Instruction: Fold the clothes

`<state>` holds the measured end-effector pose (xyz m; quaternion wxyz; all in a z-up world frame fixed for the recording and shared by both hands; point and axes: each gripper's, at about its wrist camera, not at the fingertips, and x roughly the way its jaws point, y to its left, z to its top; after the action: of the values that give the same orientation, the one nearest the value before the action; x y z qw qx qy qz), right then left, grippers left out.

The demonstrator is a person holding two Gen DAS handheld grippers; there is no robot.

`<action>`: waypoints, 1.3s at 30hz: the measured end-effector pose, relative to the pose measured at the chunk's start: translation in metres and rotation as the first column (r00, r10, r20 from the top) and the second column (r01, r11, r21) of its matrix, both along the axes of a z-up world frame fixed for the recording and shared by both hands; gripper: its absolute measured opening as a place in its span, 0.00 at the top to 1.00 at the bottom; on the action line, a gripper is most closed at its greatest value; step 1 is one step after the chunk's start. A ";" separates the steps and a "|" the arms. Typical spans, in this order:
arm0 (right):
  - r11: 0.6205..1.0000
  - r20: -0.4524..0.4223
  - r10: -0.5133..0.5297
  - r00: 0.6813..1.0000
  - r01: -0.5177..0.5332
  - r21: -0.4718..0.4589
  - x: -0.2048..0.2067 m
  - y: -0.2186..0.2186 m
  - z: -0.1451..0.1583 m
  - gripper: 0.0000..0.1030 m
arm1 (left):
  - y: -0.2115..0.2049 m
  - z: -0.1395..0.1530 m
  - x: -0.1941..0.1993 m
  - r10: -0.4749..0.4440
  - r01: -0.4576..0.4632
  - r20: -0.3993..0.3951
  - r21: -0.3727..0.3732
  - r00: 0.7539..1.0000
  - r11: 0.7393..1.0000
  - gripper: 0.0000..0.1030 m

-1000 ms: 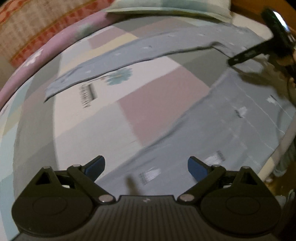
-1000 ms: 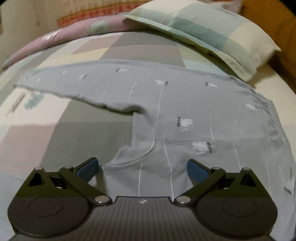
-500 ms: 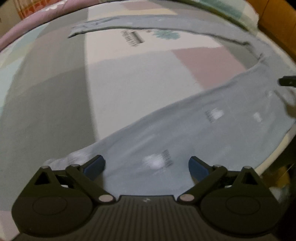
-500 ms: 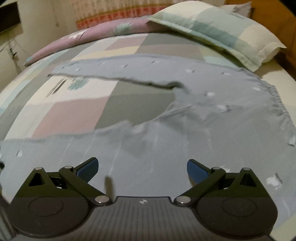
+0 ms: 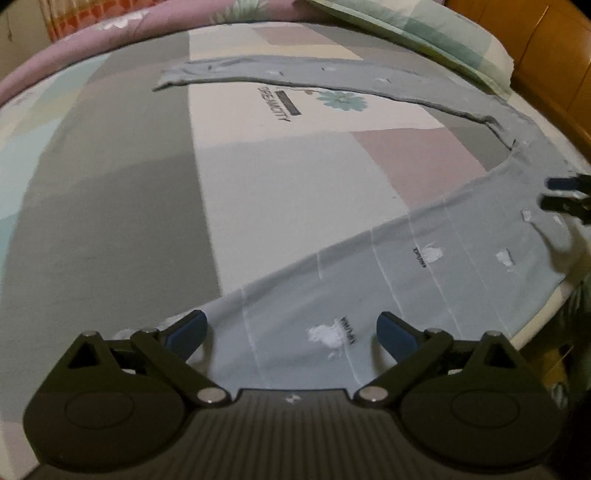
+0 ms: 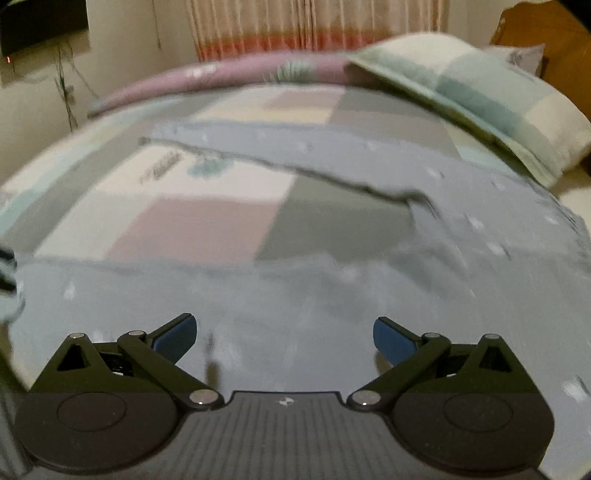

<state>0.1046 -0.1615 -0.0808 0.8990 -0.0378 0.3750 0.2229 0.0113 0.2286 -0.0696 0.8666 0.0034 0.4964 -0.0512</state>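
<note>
Grey-blue cloth fills most of what I see: a pair of trousers [image 5: 436, 266] lies spread flat on the bed [image 5: 122, 206], its two legs splayed apart with the patchwork sheet showing between them. From my left wrist camera, the near leg runs from the low left up to the right, printed with small white marks and thin pale lines; the far leg [image 5: 332, 74] stretches leftward across the sheet, ending in a cuff just beyond a printed flower [image 5: 343, 100] and some dark lettering. My left gripper [image 5: 291, 330] hangs low over the near leg close to its end, jaws spread wide with nothing between the blue pads, and I cannot tell whether they touch the cloth. At the right edge of that view I catch my right gripper [image 5: 557, 194], also spread, over the part where the legs meet.

The right wrist view is blurred. There my right gripper [image 6: 284, 334] stands wide open above the cloth [image 6: 295, 295], empty. A checked pillow [image 6: 480, 96] lies at the far right, touching the trousers' far edge, and a striped curtain [image 6: 314, 26] hangs beyond the bed.
</note>
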 end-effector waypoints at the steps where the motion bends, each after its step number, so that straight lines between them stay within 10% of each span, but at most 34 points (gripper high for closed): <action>1: 1.000 0.009 -0.004 1.000 0.004 0.008 0.006 0.007 -0.003 0.00 | 0.001 -0.006 0.001 0.015 -0.014 -0.023 0.013 1.000 1.000 0.05; 10: 0.998 0.011 0.069 0.998 -0.069 -0.009 0.035 0.087 -0.017 0.00 | 0.000 -0.002 -0.020 0.003 0.003 -0.072 0.087 0.997 0.996 0.05; 14: 0.992 0.011 0.123 0.992 -0.123 0.008 0.021 0.087 0.000 0.00 | -0.002 0.010 -0.021 -0.005 0.005 -0.007 0.001 1.000 1.000 0.05; 26: 0.996 -0.107 -0.004 0.994 -0.005 -0.086 -0.034 0.018 -0.013 0.00 | -0.007 -0.002 -0.024 0.032 -0.026 -0.078 0.081 0.996 0.996 0.05; 31: 0.996 -0.091 0.080 0.993 -0.075 0.050 -0.042 0.017 0.004 0.00 | -0.030 0.037 -0.014 0.021 -0.022 0.004 0.144 1.000 0.989 0.05; 39: 0.975 0.046 -0.168 0.985 0.172 -0.137 -0.033 -0.049 0.008 0.00 | -0.130 0.077 0.034 -0.161 0.149 0.135 0.096 0.978 0.984 0.04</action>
<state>0.0718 -0.2101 -0.0725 0.9161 -0.0725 0.3764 0.1176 0.0453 0.0985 0.0071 0.8923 0.0829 0.4330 -0.0970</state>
